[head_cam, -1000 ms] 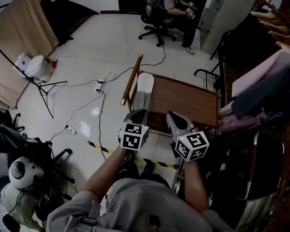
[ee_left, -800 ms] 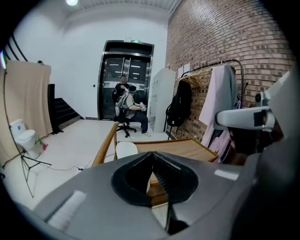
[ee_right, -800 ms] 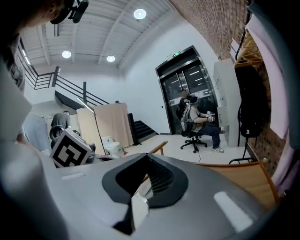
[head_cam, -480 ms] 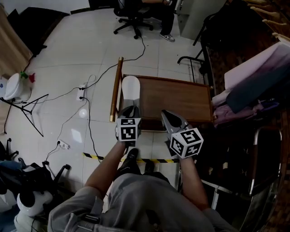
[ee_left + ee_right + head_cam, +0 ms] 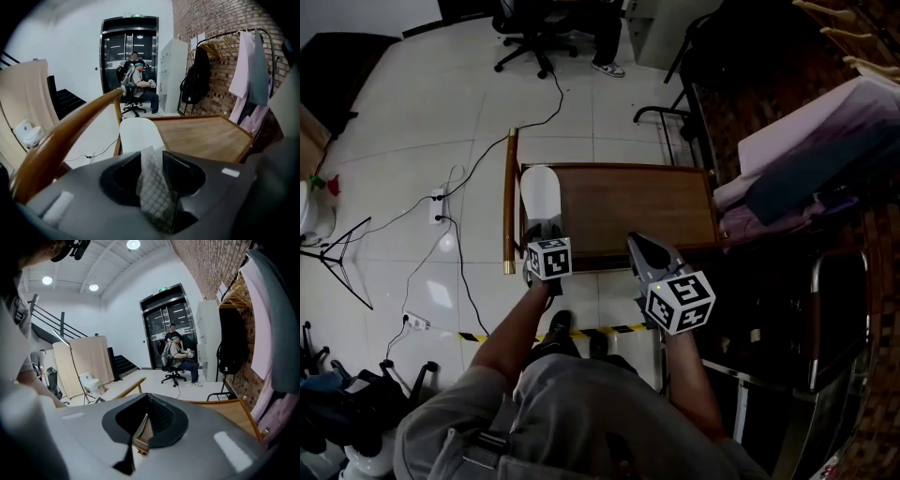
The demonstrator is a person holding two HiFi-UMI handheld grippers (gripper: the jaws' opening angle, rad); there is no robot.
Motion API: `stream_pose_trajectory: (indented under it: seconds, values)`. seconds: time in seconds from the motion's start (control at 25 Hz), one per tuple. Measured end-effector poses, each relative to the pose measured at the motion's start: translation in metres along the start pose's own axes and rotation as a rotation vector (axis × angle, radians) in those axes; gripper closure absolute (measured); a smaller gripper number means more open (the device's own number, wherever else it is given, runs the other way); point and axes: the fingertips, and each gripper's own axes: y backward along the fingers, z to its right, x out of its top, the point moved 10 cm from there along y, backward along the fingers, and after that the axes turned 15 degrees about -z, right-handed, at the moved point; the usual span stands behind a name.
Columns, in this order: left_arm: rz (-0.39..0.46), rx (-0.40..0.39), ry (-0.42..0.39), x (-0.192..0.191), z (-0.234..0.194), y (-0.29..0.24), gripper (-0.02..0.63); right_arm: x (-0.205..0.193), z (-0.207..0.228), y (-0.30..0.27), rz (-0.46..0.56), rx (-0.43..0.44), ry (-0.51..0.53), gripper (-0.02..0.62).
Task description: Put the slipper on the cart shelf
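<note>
There, the cart shelf [image 5: 637, 206]: matt grained wood. Handle [image 5: 510, 197] glossier, varnished wood. Slipper [image 5: 541, 192] smooth, white. Floor tiles [image 5: 412, 103] gleaming.

White slipper [image 5: 540, 192] on cart shelf [image 5: 637, 202], left gripper [image 5: 546, 231] beside it, jaws just opened, empty

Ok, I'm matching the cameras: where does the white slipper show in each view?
Head view: slipper at the left end of the cart top.
Left gripper view: slipper at centre.
Right gripper view: not in it.
Shared landmark: the wooden cart handle.
</note>
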Motion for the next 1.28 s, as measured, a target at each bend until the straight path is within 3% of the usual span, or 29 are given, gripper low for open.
stream_pose_trajectory:
  seconds: [0.2, 0.44, 0.84, 1.08, 1.28]
  values:
    - [-0.065, 0.026, -0.03, -0.001, -0.002, -0.02, 0.48, -0.006, 0.019, 0.017, 0.001, -0.084, -0.053, 0.595]
    - [-0.055, 0.038, -0.072, 0.002, 0.002, -0.018, 0.549, -0.016, 0.028, 0.029, 0.005, -0.132, -0.104, 0.595]
    - [0.066, -0.088, -0.124, 0.016, 0.03, 0.03, 0.583, -0.034, 0.026, 0.048, 0.043, -0.15, -0.152, 0.595]
    - [0.152, -0.234, -0.161, 0.029, 0.076, 0.082, 0.584, -0.047, 0.031, 0.088, 0.107, -0.196, -0.171, 0.595]
    - [0.227, -0.337, -0.25, 0.028, 0.124, 0.126, 0.588, -0.066, 0.041, 0.131, 0.166, -0.25, -0.2, 0.595]
